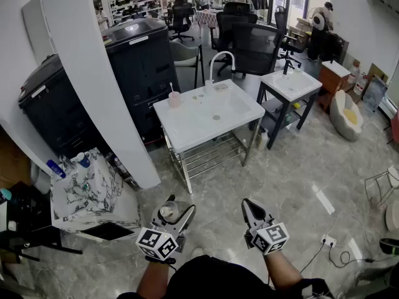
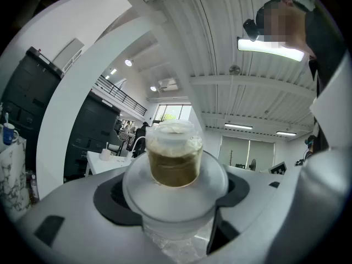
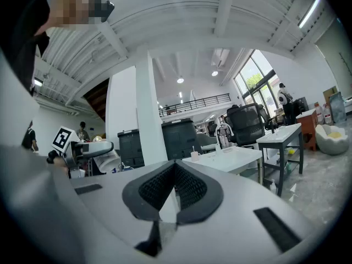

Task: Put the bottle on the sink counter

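Carrying step, by the look of it; hold the left tool (image 1: 176, 212) level and firm, jaws spread wide and pressed on the body of the small clear plastic bottle with brownish contents and a frosted cap (image 2: 175, 157); no harder squeeze, thin plastic likely to buckle; no tilt either, cap up all the way across. Bottle right there between the jaws, upright, shoulder and neck poking above them, close in and off the grey stone-look floor (image 1: 280, 185). Just beside it, the right tool (image 3: 175, 187) clenched on nothing, pads together; best kept out to the side. Further ahead, well apart across that floor, the white rectangular sink surface on a steel frame (image 1: 181, 132), with a white gooseneck tap (image 1: 222, 58) and a pink cup (image 1: 174, 98) at its back; aim for bare top at the near left corner, short of the basin, clear of the cup; lower to a flat, settled base before letting go.
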Demonstrator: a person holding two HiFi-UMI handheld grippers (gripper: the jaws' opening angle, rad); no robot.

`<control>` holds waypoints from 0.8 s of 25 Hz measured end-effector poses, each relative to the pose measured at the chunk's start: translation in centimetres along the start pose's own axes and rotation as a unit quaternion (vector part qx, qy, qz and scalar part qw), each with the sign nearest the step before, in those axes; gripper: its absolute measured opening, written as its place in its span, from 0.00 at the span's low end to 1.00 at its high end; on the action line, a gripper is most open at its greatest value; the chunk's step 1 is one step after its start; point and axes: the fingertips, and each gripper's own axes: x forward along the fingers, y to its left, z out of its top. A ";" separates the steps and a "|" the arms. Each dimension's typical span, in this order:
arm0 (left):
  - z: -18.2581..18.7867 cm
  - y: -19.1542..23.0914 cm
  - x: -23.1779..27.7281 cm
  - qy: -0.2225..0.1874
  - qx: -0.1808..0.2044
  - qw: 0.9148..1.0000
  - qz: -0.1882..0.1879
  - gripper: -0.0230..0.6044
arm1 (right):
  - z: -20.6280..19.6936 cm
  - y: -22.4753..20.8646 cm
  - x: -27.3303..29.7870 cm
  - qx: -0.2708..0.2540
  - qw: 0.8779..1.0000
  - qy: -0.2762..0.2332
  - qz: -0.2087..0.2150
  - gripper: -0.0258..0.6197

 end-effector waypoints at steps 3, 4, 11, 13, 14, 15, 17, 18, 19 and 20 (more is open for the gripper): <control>0.2 0.0 0.8 -0.004 -0.001 1.000 -0.003 0.60 | 0.4 -0.4 0.5 -0.010 1.000 0.000 0.002 0.09; 0.2 0.0 1.1 -0.003 -0.001 1.000 -0.004 0.60 | 0.4 -0.3 0.7 -0.010 1.000 -0.002 0.006 0.09; 0.0 0.1 1.8 0.001 -0.002 1.000 -0.018 0.60 | 0.3 0.1 1.8 -0.017 1.000 0.000 0.013 0.09; 0.1 0.2 1.9 0.000 -0.005 1.000 -0.021 0.60 | 0.5 0.0 2.0 -0.020 1.000 0.001 0.009 0.09; 0.0 0.3 2.0 -0.001 -0.007 1.000 -0.022 0.60 | 0.5 -0.1 2.1 -0.026 1.000 0.005 0.005 0.09; -0.1 0.4 2.1 -0.001 -0.009 1.000 -0.022 0.60 | 0.5 -0.2 2.3 -0.032 0.999 0.010 0.001 0.09; -0.2 0.9 2.1 -0.003 -0.011 1.000 -0.021 0.60 | 0.6 -0.1 2.9 -0.040 0.999 0.012 0.001 0.09; -0.1 1.2 2.1 -0.004 -0.012 1.000 -0.021 0.60 | 0.7 0.1 3.3 -0.043 0.999 0.011 0.002 0.09; 0.0 1.5 2.1 -0.005 -0.012 1.000 -0.021 0.60 | 0.7 0.2 3.7 -0.045 0.999 0.011 0.004 0.09; 0.1 1.8 2.0 -0.006 -0.012 1.000 -0.021 0.60 | 0.8 0.4 4.1 -0.044 0.999 0.010 0.008 0.09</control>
